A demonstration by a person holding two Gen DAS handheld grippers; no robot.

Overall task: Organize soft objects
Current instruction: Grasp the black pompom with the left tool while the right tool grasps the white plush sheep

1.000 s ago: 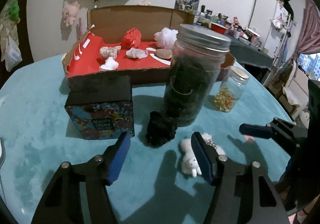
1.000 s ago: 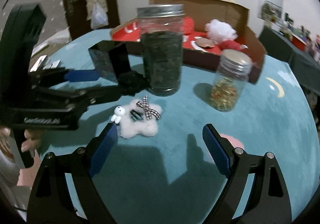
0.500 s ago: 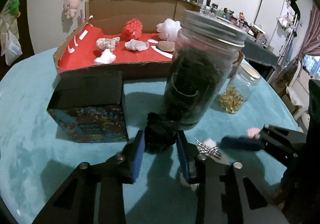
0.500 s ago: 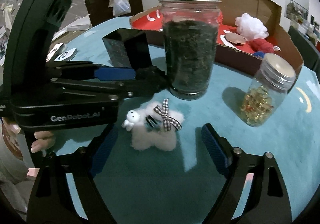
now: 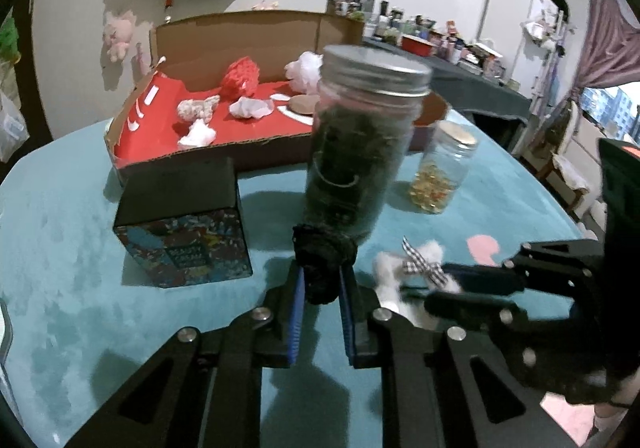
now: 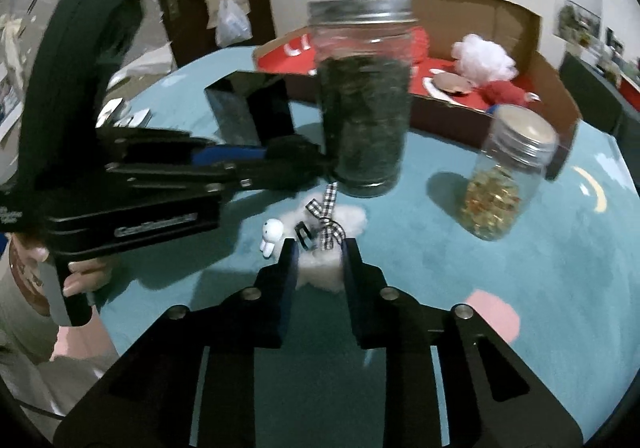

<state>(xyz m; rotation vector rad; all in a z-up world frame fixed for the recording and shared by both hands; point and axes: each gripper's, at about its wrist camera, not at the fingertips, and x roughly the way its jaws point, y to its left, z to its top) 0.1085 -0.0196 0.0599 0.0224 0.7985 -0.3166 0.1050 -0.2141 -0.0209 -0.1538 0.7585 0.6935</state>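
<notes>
My left gripper (image 5: pixel 320 274) is shut on a black fuzzy ball (image 5: pixel 322 258) that sits on the teal table (image 5: pixel 72 288) just in front of the tall dark jar (image 5: pixel 358 144). To its right lies a white fluffy toy with a checked bow (image 5: pixel 416 268). My right gripper (image 6: pixel 319 252) is shut on that white fluffy toy (image 6: pixel 336 224), its pads pressing the near end. In the right wrist view the left gripper (image 6: pixel 304 164) reaches in from the left, holding the black ball against the jar's (image 6: pixel 362 104) base. A red-lined cardboard box (image 5: pixel 160 144) behind holds several soft items.
A small jar of yellow beads (image 5: pixel 442 168) stands right of the tall jar. A black patterned box (image 5: pixel 182 224) sits at left in front of the cardboard box. A person's hand (image 6: pixel 80 276) grips the left handle. Furniture and shelves stand beyond the table at the right.
Both grippers came forward and closed: the left onto the black fuzzy ball, the right onto the white fluffy toy. The jars and boxes have not moved.
</notes>
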